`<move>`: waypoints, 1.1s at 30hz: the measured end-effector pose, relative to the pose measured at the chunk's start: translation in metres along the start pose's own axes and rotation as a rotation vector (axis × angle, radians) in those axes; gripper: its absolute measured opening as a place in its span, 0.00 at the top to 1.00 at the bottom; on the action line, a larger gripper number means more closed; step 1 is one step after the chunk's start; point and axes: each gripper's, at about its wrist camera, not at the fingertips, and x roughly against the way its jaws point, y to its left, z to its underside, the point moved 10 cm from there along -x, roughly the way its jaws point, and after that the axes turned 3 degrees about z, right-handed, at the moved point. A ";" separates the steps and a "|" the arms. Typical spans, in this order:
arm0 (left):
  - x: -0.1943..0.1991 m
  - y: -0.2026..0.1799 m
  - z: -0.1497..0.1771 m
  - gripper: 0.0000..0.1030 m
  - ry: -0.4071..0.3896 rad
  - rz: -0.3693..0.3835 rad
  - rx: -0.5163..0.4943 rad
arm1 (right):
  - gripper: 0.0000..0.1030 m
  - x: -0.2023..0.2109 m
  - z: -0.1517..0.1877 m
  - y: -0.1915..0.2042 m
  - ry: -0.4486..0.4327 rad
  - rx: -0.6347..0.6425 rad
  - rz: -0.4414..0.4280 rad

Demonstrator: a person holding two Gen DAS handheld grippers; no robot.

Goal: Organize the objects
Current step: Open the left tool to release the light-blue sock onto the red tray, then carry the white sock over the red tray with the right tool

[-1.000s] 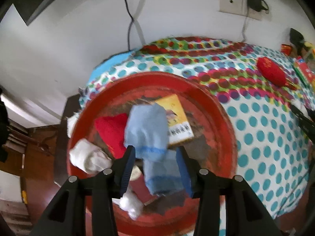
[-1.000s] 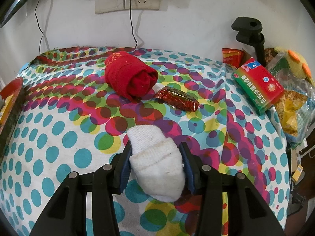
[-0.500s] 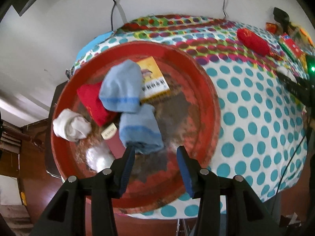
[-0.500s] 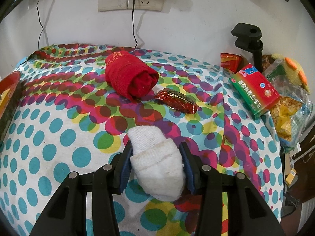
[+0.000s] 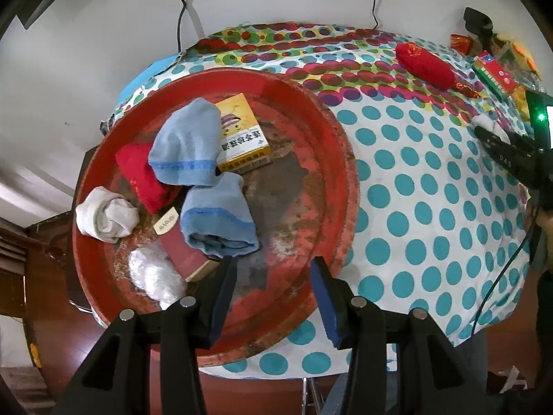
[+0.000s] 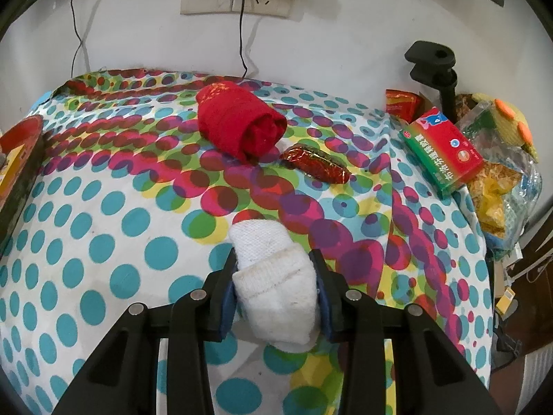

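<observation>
My right gripper [image 6: 276, 266] has a rolled white sock [image 6: 273, 283] between its pads on the dotted tablecloth [image 6: 103, 207]; its jaws are closing and squeeze the roll. My left gripper [image 5: 273, 283] hangs open over the near side of the red round tray [image 5: 342, 173], nothing between its fingers. In the tray lie two blue socks [image 5: 186, 145] [image 5: 217, 218], a red sock roll [image 5: 138, 176], a white sock [image 5: 103, 218], a yellow box [image 5: 242, 135] and a dark red box [image 5: 183, 252]. Another red sock roll [image 6: 238, 124] lies further back on the cloth.
A red foil wrapper [image 6: 318, 162] lies beside the red roll. A green and red box [image 6: 442, 148], snack bags [image 6: 497, 190] and a black clamp stand [image 6: 435, 69] crowd the right edge. A clear plastic bag [image 5: 152, 276] sits in the tray. Wall sockets with cables are behind.
My left gripper has drawn back toward the tray's near rim, and the lower blue sock no longer sits between its fingers. The right jaws have narrowed on the white sock.
</observation>
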 end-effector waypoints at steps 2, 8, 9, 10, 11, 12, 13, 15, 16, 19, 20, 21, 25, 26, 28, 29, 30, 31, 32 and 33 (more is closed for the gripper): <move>0.000 -0.002 0.002 0.56 0.000 0.009 -0.008 | 0.66 0.005 0.001 0.003 0.000 0.003 -0.004; 0.003 -0.001 0.007 0.56 -0.012 0.024 -0.013 | 0.66 0.024 0.001 0.017 -0.012 0.012 -0.009; 0.003 0.001 0.008 0.56 -0.014 0.028 -0.011 | 0.66 0.028 0.001 0.021 -0.013 0.014 -0.018; 0.004 0.003 0.009 0.56 -0.017 0.028 -0.006 | 0.66 0.031 0.000 0.025 -0.017 0.016 -0.020; 0.005 0.006 0.010 0.56 -0.022 0.029 0.000 | 0.66 0.033 0.000 0.029 -0.018 0.024 -0.020; 0.006 0.009 0.010 0.56 -0.025 0.033 0.006 | 0.66 0.036 -0.001 0.034 -0.016 0.031 -0.028; 0.008 0.013 0.011 0.56 -0.029 0.034 0.014 | 0.66 0.039 -0.001 0.039 -0.017 0.032 -0.038; 0.011 0.021 0.013 0.56 -0.041 0.035 0.034 | 0.66 0.046 -0.004 0.050 -0.021 0.045 -0.052; 0.013 0.026 0.014 0.56 -0.046 0.037 0.044 | 0.66 0.049 -0.005 0.057 -0.025 0.053 -0.060; 0.019 0.043 0.018 0.56 -0.064 0.032 0.078 | 0.66 0.060 -0.009 0.077 -0.033 0.077 -0.088; 0.020 0.049 0.019 0.56 -0.067 0.028 0.093 | 0.66 0.065 -0.010 0.084 -0.037 0.084 -0.102; 0.022 0.056 0.021 0.56 -0.071 0.025 0.108 | 0.66 0.070 -0.012 0.094 -0.039 0.089 -0.121; 0.030 0.087 0.029 0.56 -0.089 0.012 0.170 | 0.66 0.090 -0.019 0.130 -0.050 0.110 -0.197; 0.031 0.095 0.031 0.56 -0.093 0.007 0.186 | 0.66 0.096 -0.021 0.140 -0.053 0.119 -0.216; 0.033 0.110 0.037 0.56 -0.094 -0.002 0.216 | 0.66 0.107 -0.024 0.162 -0.059 0.145 -0.254; 0.034 0.117 0.039 0.56 -0.093 -0.005 0.229 | 0.66 0.113 -0.028 0.177 -0.067 0.165 -0.276; 0.034 0.123 0.042 0.56 -0.093 -0.008 0.242 | 0.66 0.117 -0.029 0.187 -0.070 0.178 -0.289; 0.034 0.129 0.045 0.56 -0.092 -0.012 0.254 | 0.66 0.121 -0.031 0.197 -0.072 0.192 -0.304; 0.035 0.133 0.048 0.56 -0.093 -0.014 0.262 | 0.66 0.125 -0.032 0.208 -0.074 0.205 -0.321; 0.035 0.139 0.050 0.56 -0.092 -0.018 0.275 | 0.66 0.128 -0.033 0.221 -0.073 0.219 -0.341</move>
